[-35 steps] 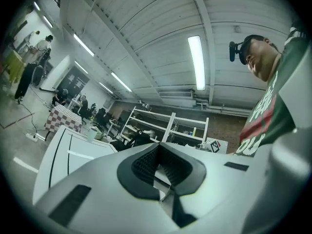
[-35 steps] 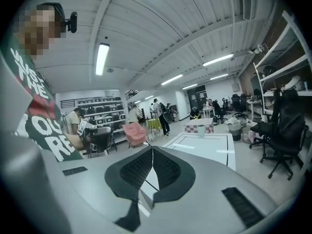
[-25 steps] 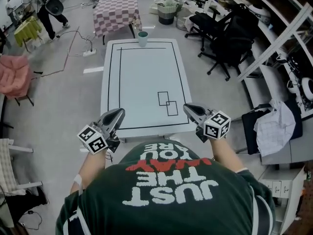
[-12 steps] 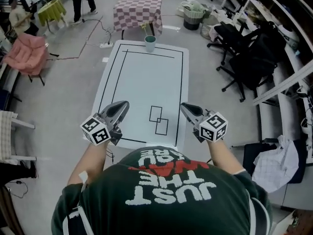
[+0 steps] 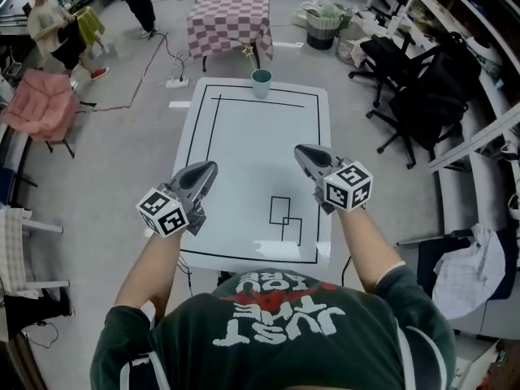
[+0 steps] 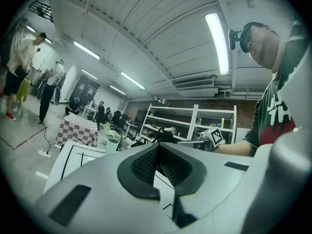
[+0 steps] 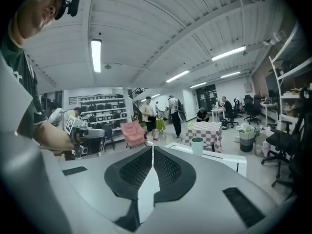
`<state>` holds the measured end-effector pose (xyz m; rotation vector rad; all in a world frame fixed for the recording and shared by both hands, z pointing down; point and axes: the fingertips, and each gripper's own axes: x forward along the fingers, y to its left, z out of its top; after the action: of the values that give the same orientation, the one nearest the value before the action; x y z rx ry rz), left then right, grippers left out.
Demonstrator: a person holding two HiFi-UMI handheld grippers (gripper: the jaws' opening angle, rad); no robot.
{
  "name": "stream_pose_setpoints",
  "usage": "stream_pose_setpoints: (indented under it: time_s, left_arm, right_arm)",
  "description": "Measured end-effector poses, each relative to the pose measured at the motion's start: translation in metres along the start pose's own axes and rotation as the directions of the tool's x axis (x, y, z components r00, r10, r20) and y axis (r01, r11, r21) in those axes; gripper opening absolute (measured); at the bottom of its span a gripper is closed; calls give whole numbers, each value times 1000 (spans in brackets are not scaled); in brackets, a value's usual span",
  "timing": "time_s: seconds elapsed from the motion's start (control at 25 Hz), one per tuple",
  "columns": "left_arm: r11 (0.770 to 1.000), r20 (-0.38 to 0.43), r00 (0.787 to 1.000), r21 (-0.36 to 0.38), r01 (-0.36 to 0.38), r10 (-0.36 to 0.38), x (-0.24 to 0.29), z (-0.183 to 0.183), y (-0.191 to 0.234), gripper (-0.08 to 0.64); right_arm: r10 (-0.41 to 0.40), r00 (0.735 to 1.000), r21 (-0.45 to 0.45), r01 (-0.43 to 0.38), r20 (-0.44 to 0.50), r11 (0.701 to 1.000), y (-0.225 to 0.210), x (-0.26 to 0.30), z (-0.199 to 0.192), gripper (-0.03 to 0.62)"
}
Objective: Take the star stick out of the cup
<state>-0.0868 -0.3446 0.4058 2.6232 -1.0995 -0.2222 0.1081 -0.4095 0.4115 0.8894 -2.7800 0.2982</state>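
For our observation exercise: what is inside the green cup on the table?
The star stick stands in the cup, its star above the rim. The cup's wall hides its lower part and anything else inside.

Bright, even indoor light from above; heavy fisheye bending in both gripper views.

A long white fluorescent ceiling tube point(image 6: 217, 43) burns out to flat white in the left gripper view, as does a second tube point(image 7: 96, 55) in the right gripper view. Both views curve straight lines and end in a round black border. The grey left hand-held gripper point(image 6: 157, 147) and grey right hand-held gripper point(image 7: 152, 147) loom slightly soft close to the lens. In the head view the white black-lined tabletop point(image 5: 260, 145) is bright, shadows are faint, and the edges are bowed.
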Motion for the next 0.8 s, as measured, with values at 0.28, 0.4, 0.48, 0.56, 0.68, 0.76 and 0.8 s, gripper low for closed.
stream_pose_setpoints:
  time_s: [0.28, 0.4, 0.48, 0.56, 0.68, 0.76, 0.8]
  left_arm:
    - [1000, 12, 1000, -11, 0, 0, 20, 10, 64, 8]
    - [1000, 15, 1000, -28, -15, 16, 29, 11, 87, 8]
    - [999, 13, 1000, -32, -23, 23, 36, 10, 102, 8]
    - [999, 11, 1000, -34, -28, 28, 44, 8, 117, 8]
    - [998, 13, 999, -45, -31, 32, 61, 3, 143, 8]
    - [998, 12, 1000, -62, -27, 28, 75, -1, 159, 8]
    - [997, 9, 1000, -72, -24, 25, 82, -5, 166, 8]
  right_arm:
    - [-54, 998, -53, 53, -19, 997, -47, 70, 30, 35]
    - [-67, 997, -73, 65, -25, 995, -72, 97, 44, 35]
    - [-74, 997, -79, 72, -27, 994, -88, 114, 50, 35]
    - [-79, 996, -87, 76, -31, 993, -103, 133, 55, 35]
    - [-82, 996, -98, 78, -45, 992, -129, 164, 57, 35]
    - [-82, 995, -93, 76, -60, 993, -148, 187, 55, 35]
    - [-80, 994, -89, 74, -70, 993, -157, 199, 54, 37]
